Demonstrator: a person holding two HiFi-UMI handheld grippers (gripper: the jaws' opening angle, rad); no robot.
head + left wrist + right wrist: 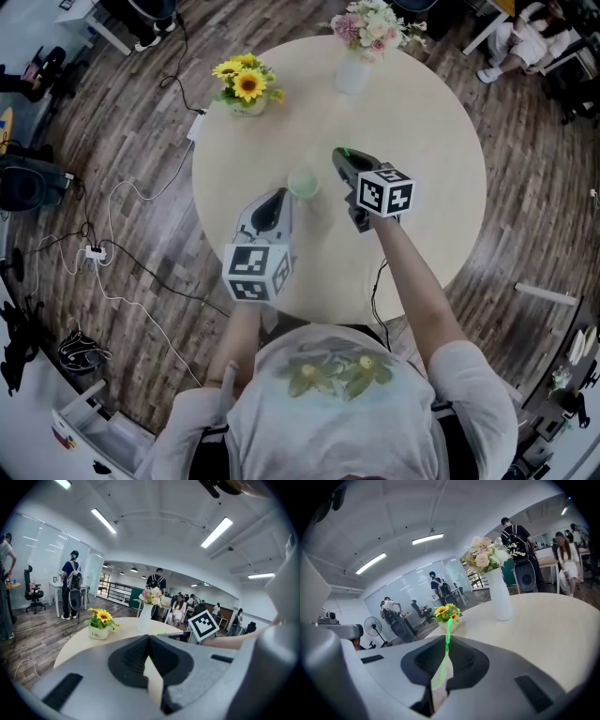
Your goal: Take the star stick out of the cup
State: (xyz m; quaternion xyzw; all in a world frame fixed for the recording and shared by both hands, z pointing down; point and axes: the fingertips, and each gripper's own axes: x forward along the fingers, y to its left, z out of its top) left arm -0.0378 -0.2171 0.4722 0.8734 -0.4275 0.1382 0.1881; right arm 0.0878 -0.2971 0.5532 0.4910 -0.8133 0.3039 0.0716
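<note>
My right tongs (pixel 446 641) are clenched on the green star stick (pixel 448 629), which sits at about 2 o'clock from the cup (pixel 303 183). My left tongs (pixel 149 639) are pressed together at the cup's 7 o'clock.

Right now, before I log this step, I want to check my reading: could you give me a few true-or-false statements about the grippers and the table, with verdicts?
1. The right gripper is shut on the green stick. True.
2. The left gripper holds the cup. False: its jaws are together on nothing, and the cup stands on the table by its tip.
3. The sunflower pot lies tipped over. False: it stands upright.
4. A white vase of flowers stands on the table. True.
</note>
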